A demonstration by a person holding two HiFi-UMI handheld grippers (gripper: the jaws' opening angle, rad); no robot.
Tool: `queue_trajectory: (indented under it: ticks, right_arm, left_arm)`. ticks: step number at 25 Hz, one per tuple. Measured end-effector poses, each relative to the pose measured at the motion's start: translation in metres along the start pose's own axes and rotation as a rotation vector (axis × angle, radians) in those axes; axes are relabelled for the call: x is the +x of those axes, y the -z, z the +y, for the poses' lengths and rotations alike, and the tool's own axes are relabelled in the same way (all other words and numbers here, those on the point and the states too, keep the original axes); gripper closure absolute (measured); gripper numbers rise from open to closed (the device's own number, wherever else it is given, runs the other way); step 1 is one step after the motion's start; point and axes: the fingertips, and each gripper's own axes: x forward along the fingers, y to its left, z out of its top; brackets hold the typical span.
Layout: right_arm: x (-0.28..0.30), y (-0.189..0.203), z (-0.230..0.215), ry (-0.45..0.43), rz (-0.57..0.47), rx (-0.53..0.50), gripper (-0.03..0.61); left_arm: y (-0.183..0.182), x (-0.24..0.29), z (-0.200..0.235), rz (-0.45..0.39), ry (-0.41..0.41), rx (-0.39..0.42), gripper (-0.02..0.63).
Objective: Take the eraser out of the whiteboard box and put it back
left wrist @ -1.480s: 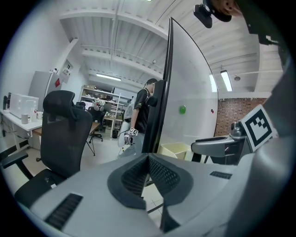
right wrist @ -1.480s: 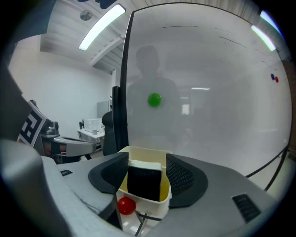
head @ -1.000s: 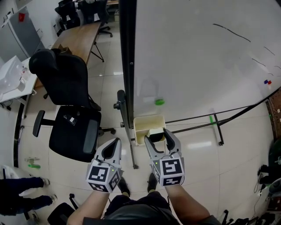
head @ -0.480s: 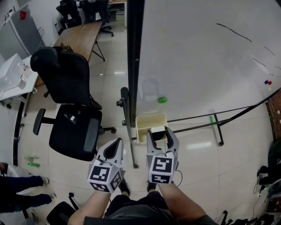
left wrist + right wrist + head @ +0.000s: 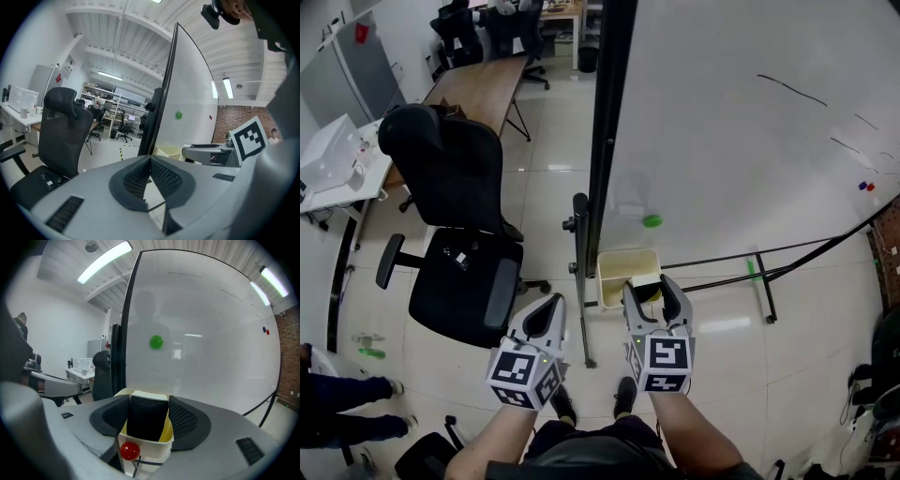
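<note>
Gripping step of the take-out: right gripper [image 5: 657,289] stood with jaws wide, pads set against both sides of the black eraser [image 5: 147,420]. Eraser sat upright inside the cream whiteboard box [image 5: 614,265], at the foot of the whiteboard [image 5: 750,141]. Left gripper [image 5: 551,302] had its jaws together and empty, held just beside the right. Next move, as judged: a straight lift clear of the box walls with a firm grip, then lowering the eraser back in.

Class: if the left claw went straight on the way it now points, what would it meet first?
Most likely the whiteboard's black side frame, which stands straight ahead of the shut left claw in the left gripper view. Only bare floor shows between them. Depth is unclear, so it might slip past.
</note>
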Motion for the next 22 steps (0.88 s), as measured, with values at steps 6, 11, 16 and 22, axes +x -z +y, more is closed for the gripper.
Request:
queue_trajectory:
  ticks: [6, 11, 16, 22]
  right_arm:
    - [-0.030, -0.066, 0.002, -0.047, -0.107, 0.008, 0.314]
    - [-0.066, -0.128, 0.003, -0.097, -0.212, 0.013, 0.314]
    - [-0.103, -0.181, 0.008, -0.153, -0.309, 0.003, 0.314]
    - [-0.131, -0.217, 0.011, -0.178, -0.393, -0.016, 0.314]
  left_arm:
    - [-0.065, -0.027, -0.010, -0.128, -0.019, 0.042, 0.589]
    - [-0.118, -0.055, -0.033, -0.207, 0.020, 0.082, 0.591]
    - [-0.165, -0.087, -0.065, -0.269, 0.085, 0.125, 0.591]
    - [-0.196, -0.108, -0.080, -0.314, 0.090, 0.185, 0.592]
